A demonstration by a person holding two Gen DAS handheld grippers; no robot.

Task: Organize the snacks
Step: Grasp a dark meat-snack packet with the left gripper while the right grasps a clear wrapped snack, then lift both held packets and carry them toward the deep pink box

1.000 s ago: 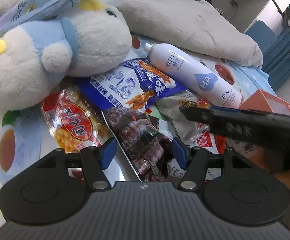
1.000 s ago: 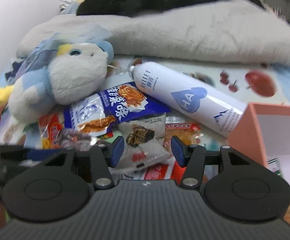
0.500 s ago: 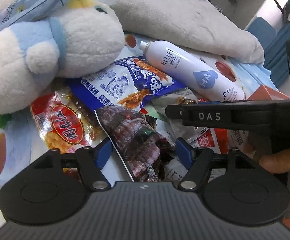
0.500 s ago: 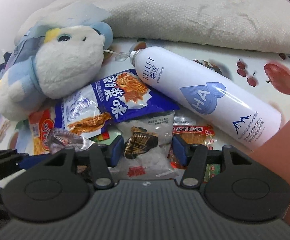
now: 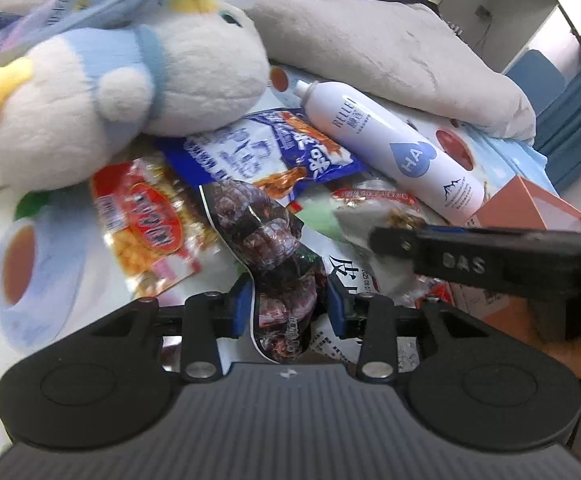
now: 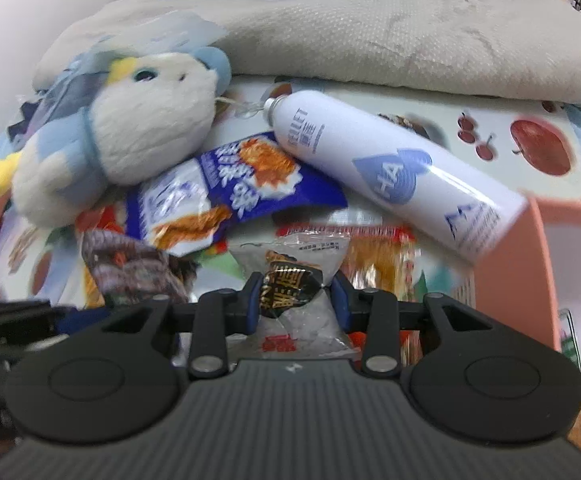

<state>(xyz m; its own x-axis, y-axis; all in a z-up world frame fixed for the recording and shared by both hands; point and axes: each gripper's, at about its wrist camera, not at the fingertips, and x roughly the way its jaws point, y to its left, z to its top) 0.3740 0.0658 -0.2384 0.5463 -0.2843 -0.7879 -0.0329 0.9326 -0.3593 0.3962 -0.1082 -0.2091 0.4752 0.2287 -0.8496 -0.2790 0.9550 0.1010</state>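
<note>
The left gripper (image 5: 288, 307) is closing, and the dark snack packet (image 5: 268, 240) printed with brownish pieces sits between its blue pads, which appear to press its lower end. The packet lies on the printed cloth (image 5: 30, 264) of the surface, overlapping a red and yellow snack bag (image 5: 146, 232) on its left and a blue snack bag (image 5: 274, 148) above it.

The right gripper (image 6: 295, 303) is closing too, with a clear packet (image 6: 294, 276) holding a dark wrapped sweet between its pads (they look to be touching the wrapper at both sides). That packet rests in the pile just below the blue bag, with an orange-filled packet (image 6: 378, 252) beside it on the right.

A white spray can (image 6: 390, 172) lies on its side, slanting from the blue bag toward a pink box (image 6: 506, 272) at the right. A white and blue plush toy (image 6: 130, 136) rests against the blue bag's upper left. A grey pillow (image 6: 370, 36) lies behind everything.
</note>
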